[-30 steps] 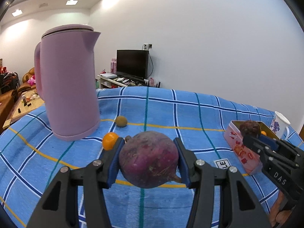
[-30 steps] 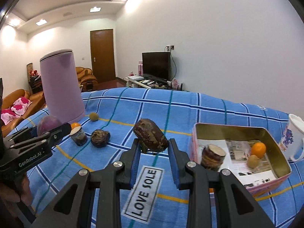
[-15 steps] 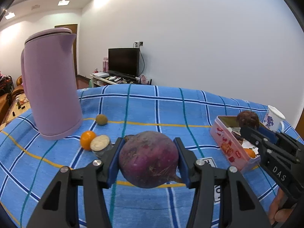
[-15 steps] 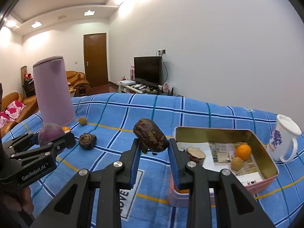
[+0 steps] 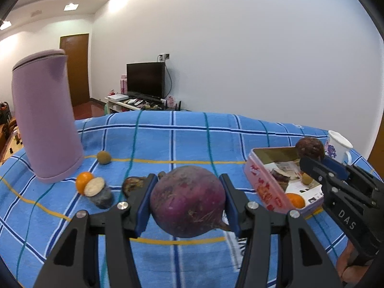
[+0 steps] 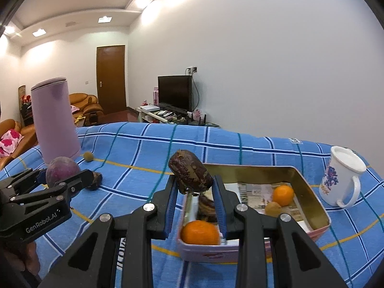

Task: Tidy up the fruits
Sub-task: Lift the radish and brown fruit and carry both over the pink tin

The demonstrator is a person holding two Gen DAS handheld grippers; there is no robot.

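My left gripper is shut on a round purple root, held above the blue checked cloth to the left of the pink tin. My right gripper is shut on a dark wrinkled tuber, hanging over the tin's near left end. Inside the tin lie two oranges, a small brown fruit and a dark cut piece. On the cloth sit an orange, a cut tuber, a dark lump and a small brown fruit.
A tall pink kettle stands at the left of the cloth. A white mug with a blue print stands right of the tin. A printed label lies on the cloth under the grippers. Beyond the table are a TV and sofas.
Both grippers have carried their loads rightward toward the tin. The right one now hangs over the tin's near left end. The kettle has slid left in both views.
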